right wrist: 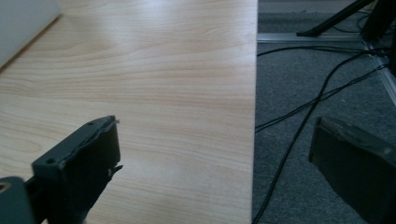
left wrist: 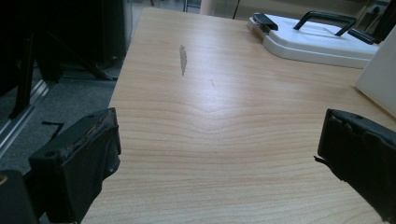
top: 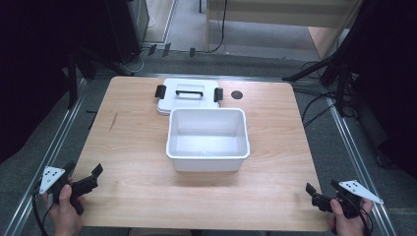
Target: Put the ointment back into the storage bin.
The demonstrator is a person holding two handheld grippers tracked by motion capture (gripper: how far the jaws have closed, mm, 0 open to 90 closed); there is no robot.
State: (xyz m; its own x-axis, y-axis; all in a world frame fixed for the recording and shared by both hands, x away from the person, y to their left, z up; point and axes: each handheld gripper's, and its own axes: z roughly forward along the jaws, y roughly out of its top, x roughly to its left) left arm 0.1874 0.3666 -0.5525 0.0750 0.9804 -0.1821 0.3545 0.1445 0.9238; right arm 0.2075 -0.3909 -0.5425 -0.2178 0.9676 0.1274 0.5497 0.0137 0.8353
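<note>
Claws first: the left claw (top: 93,176) and the right claw (top: 320,192) both stand wide open with nothing between their jaws, each held low at a near corner of the tabletop (top: 137,187), well apart from the white bin (top: 207,132) that sits in the middle. That parked, symmetrical pose looks like a starting stance, leaving the bin free to be approached from either side. The bin stands upright and looks empty, its open mouth facing up, probably so something can be dropped in or its cover fitted. Just behind the bin, touching or almost touching its far wall, the white lid (top: 189,96) lies flat with its black handle (top: 190,92) upward and black clips at both ends, an easy orientation for a claw to pinch the handle and carry the lid forward over the bin. A small dark round mark (top: 237,95) lies to the right of the lid. From the left gripper view, the lid (left wrist: 317,42) and its raised handle (left wrist: 325,18) are seen from low down, showing the gap under the handle that the high view flattens, plus a grey smear (left wrist: 183,59) on the wood left of the bin's wall (left wrist: 380,70). From the right gripper view, a corner of the bin (right wrist: 21,25) appears, and the tabletop's right edge drops to grey floor with trailing cables (right wrist: 308,112).
</note>
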